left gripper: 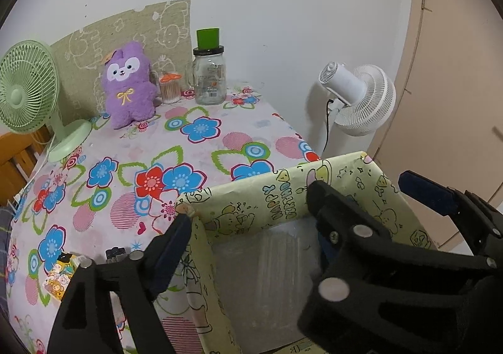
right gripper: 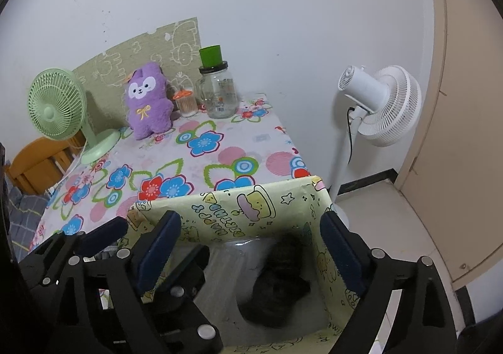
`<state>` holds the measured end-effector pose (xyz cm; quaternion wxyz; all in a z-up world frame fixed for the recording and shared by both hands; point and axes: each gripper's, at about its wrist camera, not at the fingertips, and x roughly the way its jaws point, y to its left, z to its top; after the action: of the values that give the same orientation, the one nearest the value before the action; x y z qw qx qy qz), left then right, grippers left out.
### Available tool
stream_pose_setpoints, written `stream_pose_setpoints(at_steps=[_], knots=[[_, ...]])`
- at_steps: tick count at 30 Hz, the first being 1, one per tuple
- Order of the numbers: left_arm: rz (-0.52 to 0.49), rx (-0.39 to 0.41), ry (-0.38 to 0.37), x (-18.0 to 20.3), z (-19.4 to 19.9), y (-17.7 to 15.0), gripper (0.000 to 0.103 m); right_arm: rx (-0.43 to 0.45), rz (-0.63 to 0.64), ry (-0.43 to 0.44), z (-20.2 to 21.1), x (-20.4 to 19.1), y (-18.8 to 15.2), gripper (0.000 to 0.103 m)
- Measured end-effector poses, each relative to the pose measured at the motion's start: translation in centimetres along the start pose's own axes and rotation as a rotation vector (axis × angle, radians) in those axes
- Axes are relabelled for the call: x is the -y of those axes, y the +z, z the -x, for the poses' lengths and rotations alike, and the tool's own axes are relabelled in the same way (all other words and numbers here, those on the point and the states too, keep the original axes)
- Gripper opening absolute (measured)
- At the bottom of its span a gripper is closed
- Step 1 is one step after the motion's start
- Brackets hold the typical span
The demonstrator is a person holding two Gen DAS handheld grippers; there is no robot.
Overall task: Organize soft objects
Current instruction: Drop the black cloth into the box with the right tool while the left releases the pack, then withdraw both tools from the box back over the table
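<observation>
At the far left of the table [right gripper: 220, 146], on its flowered cloth, stands a green desk fan [right gripper: 58, 103]. Right of it a purple plush toy [right gripper: 149, 102] sits upright against a green patterned board [right gripper: 141, 52] that leans on the wall, well apart from both grippers. Next come a small orange-lidded container [right gripper: 186, 103] and a glass jar [right gripper: 218, 96] with a green cup upside down on its lid. Off the table's right edge a white standing fan [right gripper: 380, 105] stands on the floor.

At the near right corner of the table is a yellow box [right gripper: 251, 206] wrapped in cartoon birthday paper, open at the top. In the right wrist view a dark, fuzzy soft object [right gripper: 276, 288] lies on the box's bottom, blurred, towards the right wall.

The left gripper [left gripper: 250, 204] hangs over the box's left side with its jaws spread wide: one finger is outside the left wall near the corner, the other is inside the box, and nothing is held between them. A small printed packet [left gripper: 61, 275] lies on the cloth left of it.

The right gripper [right gripper: 251, 233] has its jaws spread wide too, one finger at the left wall and one at the right wall. The dark object lies below and between them, touching neither pad, closer to the right one.
</observation>
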<state>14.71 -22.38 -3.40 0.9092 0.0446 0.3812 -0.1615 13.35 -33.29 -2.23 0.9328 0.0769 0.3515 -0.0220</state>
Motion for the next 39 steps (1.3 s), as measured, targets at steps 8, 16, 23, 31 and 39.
stream_pose_setpoints(at_steps=[8,16,23,31,39], knots=[[-0.020,0.002,0.013,0.1,1.1,-0.3,0.092,0.010,-0.003,-0.006,1.0,-0.3,-0.3,0.094],[-0.026,0.034,0.021,-0.3,3.1,-0.8,0.092,0.044,0.004,-0.008,3.0,-1.4,-0.6,0.094],[-0.024,0.059,0.030,-1.1,5.0,-1.5,0.092,0.070,0.010,-0.007,4.7,-2.7,-1.1,0.094],[-0.024,0.080,0.042,-2.1,7.1,-2.2,0.092,0.098,0.012,0.002,6.6,-4.3,-1.7,0.094],[-0.024,0.103,0.048,-3.6,9.1,-3.5,0.092,0.117,0.015,0.010,8.2,-6.2,-2.7,0.094]])
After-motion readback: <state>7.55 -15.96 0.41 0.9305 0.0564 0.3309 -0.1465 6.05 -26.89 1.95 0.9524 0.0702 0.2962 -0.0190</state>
